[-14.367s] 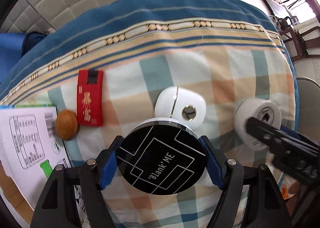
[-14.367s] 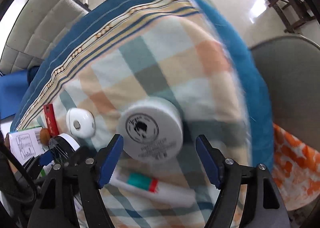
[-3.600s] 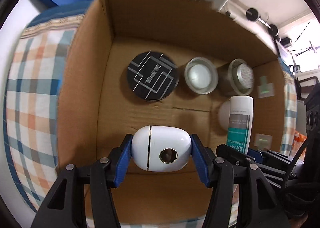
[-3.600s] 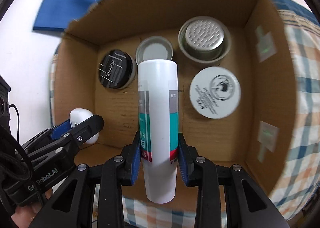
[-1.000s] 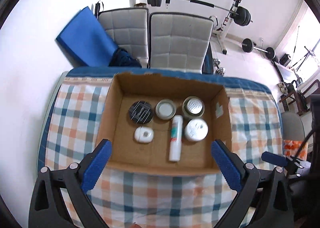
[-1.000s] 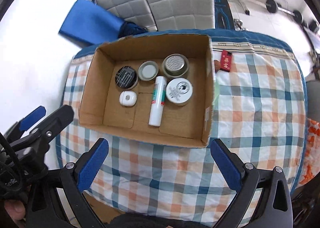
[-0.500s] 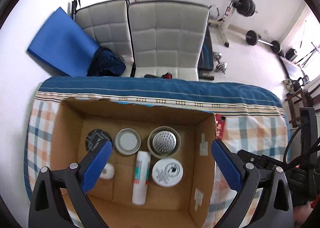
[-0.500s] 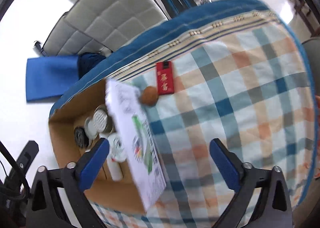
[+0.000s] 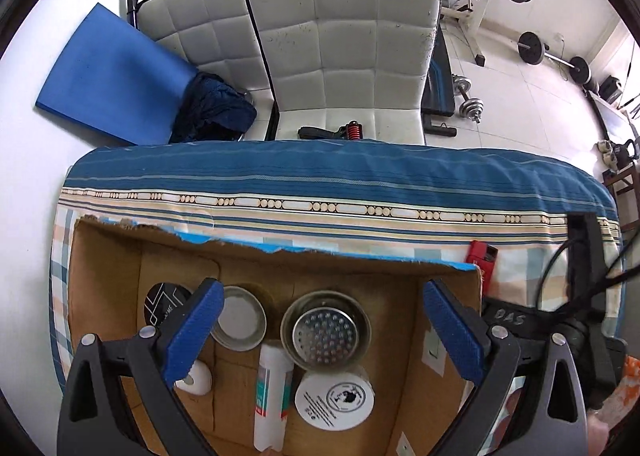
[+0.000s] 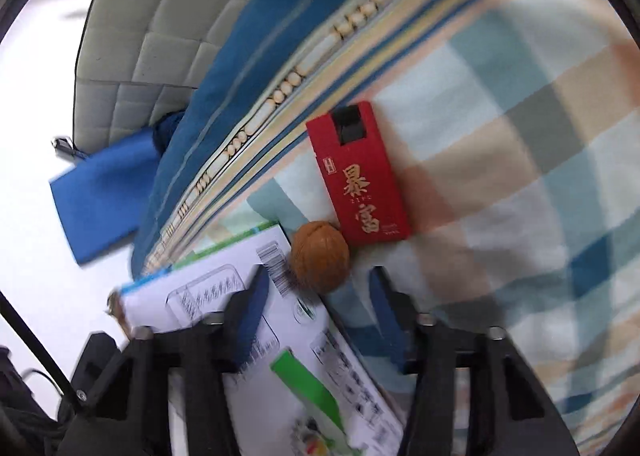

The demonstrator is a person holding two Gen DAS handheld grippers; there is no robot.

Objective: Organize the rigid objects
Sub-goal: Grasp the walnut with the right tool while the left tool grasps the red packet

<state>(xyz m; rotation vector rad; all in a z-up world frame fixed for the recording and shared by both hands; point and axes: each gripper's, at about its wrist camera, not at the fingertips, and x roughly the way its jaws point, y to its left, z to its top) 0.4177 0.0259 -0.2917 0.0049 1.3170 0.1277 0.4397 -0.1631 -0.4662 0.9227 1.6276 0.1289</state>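
Note:
My left gripper (image 9: 320,320) is open and empty above the open cardboard box (image 9: 108,256). In the box lie a black round tin (image 9: 164,306), a metal lid (image 9: 240,318), a perforated metal cup (image 9: 326,332), a white tube (image 9: 272,388), a white round jar (image 9: 334,396) and a white case (image 9: 196,378). My right gripper (image 10: 316,288) is open, its blue fingers on either side of a brown walnut (image 10: 319,262) beside the box's printed outer wall (image 10: 256,320). A red lighter box (image 10: 358,176) lies just beyond the walnut.
The checked cloth (image 10: 520,136) covers the table to the right. The red lighter box (image 9: 482,256) also shows right of the box in the left wrist view. White chairs (image 9: 340,56), a blue mat (image 9: 112,76) and gym weights stand beyond the table's far edge.
My right gripper has dropped close to the table and its fingers now flank the walnut. My left gripper has come lower over the box.

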